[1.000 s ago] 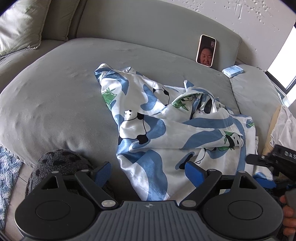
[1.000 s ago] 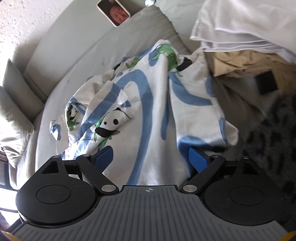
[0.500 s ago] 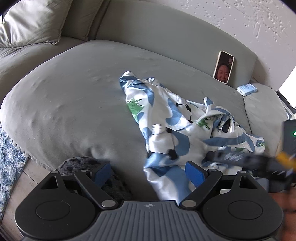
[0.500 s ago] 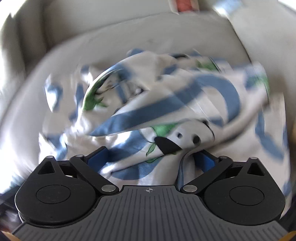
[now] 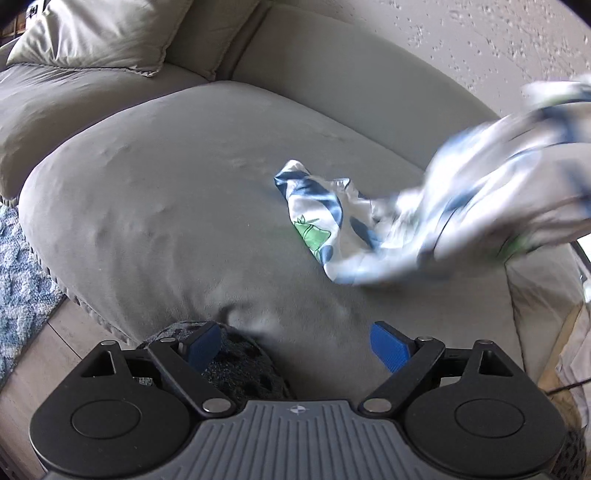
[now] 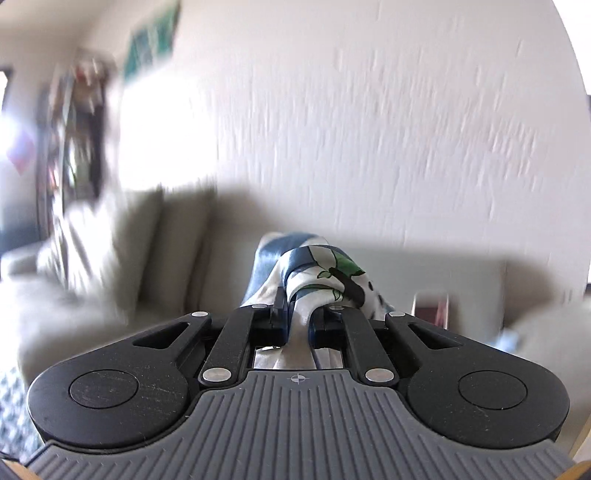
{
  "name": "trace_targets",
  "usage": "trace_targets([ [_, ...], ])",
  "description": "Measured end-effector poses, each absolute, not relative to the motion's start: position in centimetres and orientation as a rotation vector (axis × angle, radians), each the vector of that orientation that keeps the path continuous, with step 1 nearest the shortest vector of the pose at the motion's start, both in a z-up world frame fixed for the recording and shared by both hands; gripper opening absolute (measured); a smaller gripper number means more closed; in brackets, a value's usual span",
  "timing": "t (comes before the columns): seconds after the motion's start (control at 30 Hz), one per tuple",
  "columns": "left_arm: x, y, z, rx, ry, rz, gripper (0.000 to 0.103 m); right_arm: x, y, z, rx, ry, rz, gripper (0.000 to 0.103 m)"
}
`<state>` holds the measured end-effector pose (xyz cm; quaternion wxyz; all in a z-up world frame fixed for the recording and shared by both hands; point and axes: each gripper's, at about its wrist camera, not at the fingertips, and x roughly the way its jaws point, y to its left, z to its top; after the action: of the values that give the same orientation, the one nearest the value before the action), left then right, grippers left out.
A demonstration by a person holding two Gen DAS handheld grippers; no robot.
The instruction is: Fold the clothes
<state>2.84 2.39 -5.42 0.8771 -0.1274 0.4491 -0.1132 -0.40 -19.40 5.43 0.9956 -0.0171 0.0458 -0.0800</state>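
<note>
A white garment with blue stripes and a panda print (image 5: 436, 206) hangs lifted at the right of the left wrist view, blurred, with one end trailing on the grey sofa cushion (image 5: 177, 192). My right gripper (image 6: 298, 314) is shut on a bunched fold of this garment (image 6: 325, 277) and holds it high, facing the wall. My left gripper (image 5: 295, 347) is open and empty, low at the cushion's front edge, apart from the garment.
A grey pillow (image 5: 99, 33) lies at the sofa's back left. A dark spotted item (image 5: 240, 365) sits under my left gripper. A blue patterned rug (image 5: 22, 266) covers the floor at left. The textured white wall (image 6: 369, 129) fills the right wrist view.
My right gripper closed on the garment and lifted it up and to the right, dragging most of it off the cushion. The left gripper stayed open and drew back to the left.
</note>
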Motion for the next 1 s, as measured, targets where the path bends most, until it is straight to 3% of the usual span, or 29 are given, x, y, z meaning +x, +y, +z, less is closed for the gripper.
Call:
trace_targets([
  [0.03,2.8,2.3,-5.5,-0.275,0.94,-0.237,0.088,-1.6,-20.5,6.0,-0.063,0.044,-0.184,0.012],
  [0.1,2.7,1.7,-5.6,-0.284,0.961,-0.263,0.088,-3.0,-23.2,5.9,-0.126,0.061,-0.298,0.026],
  [0.17,2.4,0.9,-5.7,-0.288,0.98,-0.294,0.088,-3.1,-27.2,5.0,-0.062,0.249,-0.429,0.076],
  [0.2,2.2,0.4,-5.7,-0.277,0.981,-0.305,0.088,-3.2,-29.3,4.3,0.036,0.36,-0.498,0.08],
  [0.3,1.6,-1.1,-5.5,-0.239,0.981,-0.336,0.088,-6.1,-33.6,1.3,0.397,0.504,-0.55,0.079],
  [0.43,1.2,-2.5,-5.0,-0.209,0.979,-0.348,0.088,-7.5,-33.4,-2.3,0.543,0.594,-0.502,0.079],
  [0.7,1.1,-2.6,-4.9,-0.173,0.945,-0.337,0.089,1.5,-25.0,-7.0,0.856,0.753,-0.176,0.081],
  [1.0,6.4,-1.8,-4.6,-0.111,0.86,-0.284,0.089,12.0,-22.0,-11.4,0.985,0.842,-0.167,0.084],
])
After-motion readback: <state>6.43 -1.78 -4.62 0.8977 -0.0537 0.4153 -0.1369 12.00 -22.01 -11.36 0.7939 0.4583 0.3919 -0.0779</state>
